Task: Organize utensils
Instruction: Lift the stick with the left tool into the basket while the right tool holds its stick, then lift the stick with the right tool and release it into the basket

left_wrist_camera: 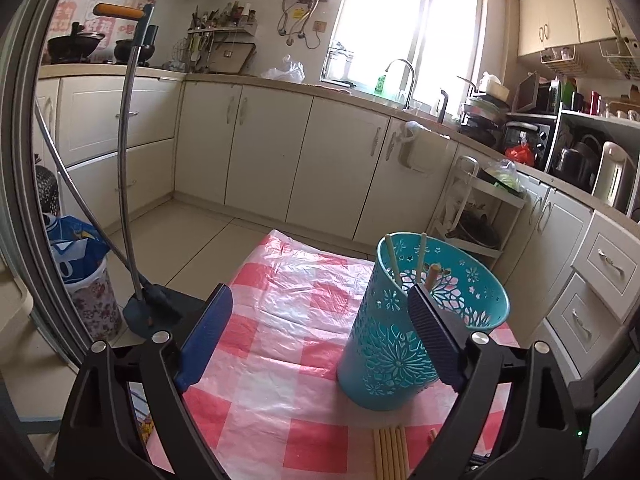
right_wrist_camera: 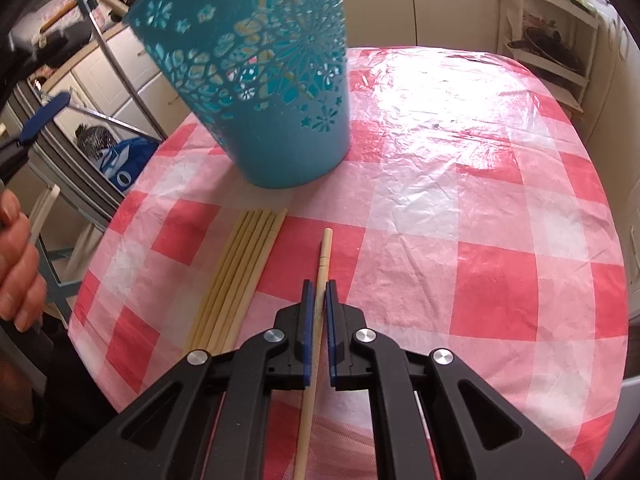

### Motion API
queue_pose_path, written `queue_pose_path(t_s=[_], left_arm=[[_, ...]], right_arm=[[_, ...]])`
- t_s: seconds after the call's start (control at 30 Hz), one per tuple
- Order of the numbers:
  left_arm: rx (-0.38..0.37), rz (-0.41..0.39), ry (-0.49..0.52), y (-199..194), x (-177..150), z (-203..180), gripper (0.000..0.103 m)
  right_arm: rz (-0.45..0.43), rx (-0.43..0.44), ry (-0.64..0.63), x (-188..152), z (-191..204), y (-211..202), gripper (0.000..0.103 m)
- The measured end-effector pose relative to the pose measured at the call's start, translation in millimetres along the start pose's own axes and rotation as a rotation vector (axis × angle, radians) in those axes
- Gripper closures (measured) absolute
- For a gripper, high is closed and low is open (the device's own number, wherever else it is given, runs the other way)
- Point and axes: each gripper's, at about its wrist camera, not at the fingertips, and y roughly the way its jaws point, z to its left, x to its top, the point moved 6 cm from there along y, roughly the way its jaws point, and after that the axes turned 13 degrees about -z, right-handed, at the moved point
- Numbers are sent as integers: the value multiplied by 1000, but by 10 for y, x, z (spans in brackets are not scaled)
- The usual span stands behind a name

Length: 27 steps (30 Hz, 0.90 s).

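One chopstick point(right_wrist_camera: 320, 276) lies lengthwise between the right gripper's point(right_wrist_camera: 319, 294) nearly clenched fingers, pointing ahead toward the teal holder point(right_wrist_camera: 280, 132); whether they pinch it I cannot tell. Just left lie about six more chopsticks point(right_wrist_camera: 236, 276). Farther off, the left gripper point(left_wrist_camera: 320, 320) hangs released, three sticks point(left_wrist_camera: 420, 256) inside the holder

In the right wrist view, the teal plastic cut-out utensil holder point(right_wrist_camera: 256, 76) loses its rim past the top edge, and the single pale wooden chopstick point(right_wrist_camera: 320, 280) runs off the bottom edge. In the left wrist view, the bundle of pale wooden chopsticks point(left_wrist_camera: 390, 452) is cut off at the bottom, and the holder hides the lower ends of the sticks point(left_wrist_camera: 391, 256) inside it.
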Motion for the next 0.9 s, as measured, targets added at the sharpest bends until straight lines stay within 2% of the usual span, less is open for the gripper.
queue_pose_path(t_s=[0.33, 0.7, 0.8, 0.9], left_arm=[[15, 27, 48, 38, -66, -37, 13], [24, 45, 61, 69, -111, -56, 13], [28, 50, 60, 73, -120, -42, 12], [34, 59, 58, 86, -126, -27, 12]], right_arm=[[-107, 65, 56, 186, -21, -253, 97], [-161, 94, 73, 268, -21, -365, 97], [-137, 88, 58, 255, -9, -342, 97], [-59, 61, 27, 145, 22, -213, 95]])
